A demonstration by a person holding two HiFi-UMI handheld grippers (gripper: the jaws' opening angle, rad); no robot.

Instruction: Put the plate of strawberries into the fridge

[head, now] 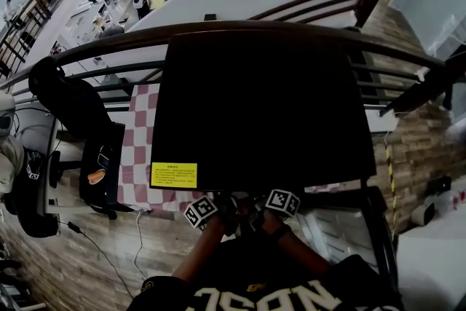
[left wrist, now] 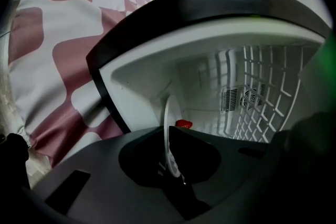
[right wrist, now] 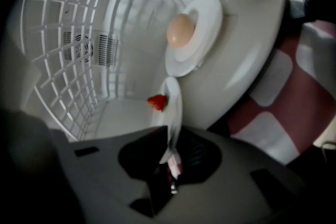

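Our left gripper (left wrist: pixel 169 168) and right gripper (right wrist: pixel 169 165) are each pinching the rim of the white plate (left wrist: pixel 167 123) at the mouth of the open fridge (left wrist: pixel 142 76). We are aiming for a level push, so the strawberry (left wrist: pixel 183 124) is not rolling off.

A pink-and-white checked tablecloth (head: pixel 137 149) spreads to my left beside a dark curved handrail (head: pixel 109 41), with wood-plank flooring (head: pixel 44 258) under me and a thin black cable (head: pixel 98 250) trailing across it. In the right gripper view, an egg (right wrist: pixel 181 30) rests on a small white saucer (right wrist: pixel 206 18). Past the rail, desks (head: pixel 95 11) stand on a lower level.
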